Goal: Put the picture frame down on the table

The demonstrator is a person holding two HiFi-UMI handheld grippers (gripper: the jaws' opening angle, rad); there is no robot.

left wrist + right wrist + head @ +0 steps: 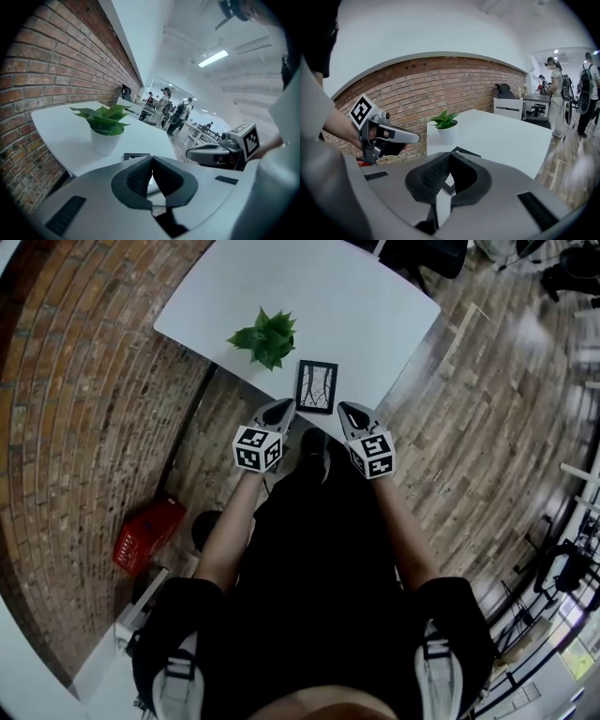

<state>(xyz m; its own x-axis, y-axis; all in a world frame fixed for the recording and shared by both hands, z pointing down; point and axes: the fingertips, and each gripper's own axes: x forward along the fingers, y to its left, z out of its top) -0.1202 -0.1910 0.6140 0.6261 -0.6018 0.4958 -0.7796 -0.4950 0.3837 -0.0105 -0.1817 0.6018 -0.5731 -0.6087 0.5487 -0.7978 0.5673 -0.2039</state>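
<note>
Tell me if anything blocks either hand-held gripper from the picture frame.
Nothing visible does. The picture frame lies on the white table near its edge, just ahead of the left hand-held gripper and the right hand-held gripper, both shut and empty. The potted plant stands beyond the frame to the left, out of the way.

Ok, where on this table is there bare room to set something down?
The far half of the table, beyond the plant and picture frame, is bare; so is the right corner. The near edge around the frame is crowded.

Lying on table [361,301]: picture frame [316,386]; standing at its 10 o'clock: plant [266,337]; hovering at 7 and 5: left gripper [281,407], right gripper [349,410].
</note>
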